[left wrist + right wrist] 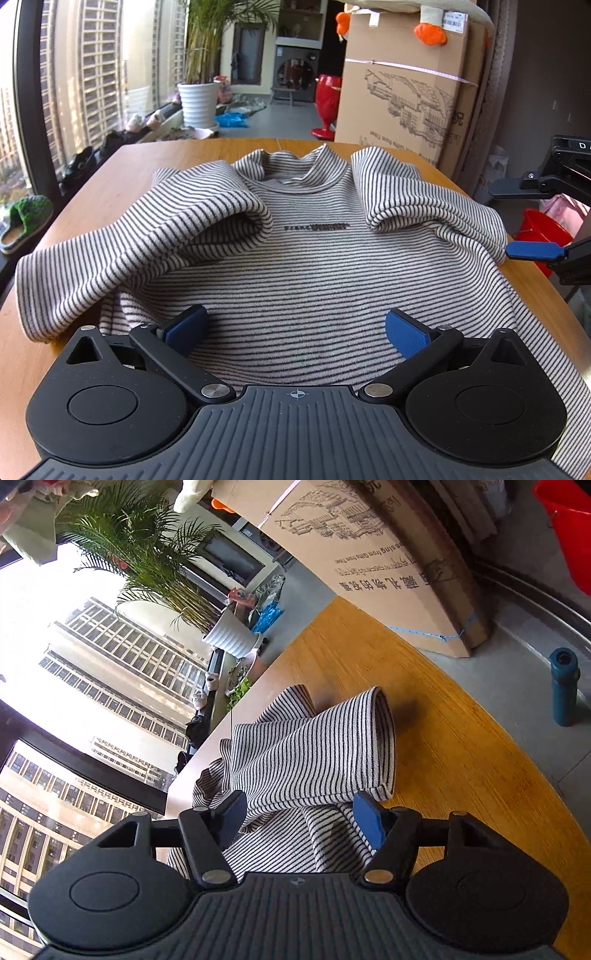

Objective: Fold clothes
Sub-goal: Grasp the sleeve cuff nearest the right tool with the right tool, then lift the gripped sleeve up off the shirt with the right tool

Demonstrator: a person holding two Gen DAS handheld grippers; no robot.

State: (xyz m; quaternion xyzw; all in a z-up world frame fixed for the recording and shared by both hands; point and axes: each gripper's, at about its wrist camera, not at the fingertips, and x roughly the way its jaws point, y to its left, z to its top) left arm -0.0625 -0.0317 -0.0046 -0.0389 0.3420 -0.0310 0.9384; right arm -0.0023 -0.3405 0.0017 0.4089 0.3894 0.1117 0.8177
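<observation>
Blue pads of my left gripper sit closest in the left wrist cam, spread wide w/ nothing pinched. Below and btwn them is the lower body of the striped sweater, lying front-up on the wooden table, collar at the far end. Both sleeves are already folded in over the chest: left sleeve crosses from the left edge, cuff near the printed text; right sleeve is bunched on the other shoulder.

Right gripper is rolled hard to one side, so the right wrist cam shows the room tilted. Its jaws are partway apart. Striped cloth runs btwn the pads, but I don't see them pressing on it, so I read it as not clamped. Right sleeve's cuff stands just beyond the fingertips, puffed up, w/ bare table past it. In the left cam, that gripper's blue fingertip is right at the sweater's right edge.

Risks, imo: if the right jaws shut here they could catch only one layer, or sleeve plus body together, and a lift would drag the folded sleeve open. That puffy cuff isn't flat, so it could roll off the chest. Left gripper is over the hem, not gripping; a one-sided pull would skew the whole sweater on the table.
</observation>
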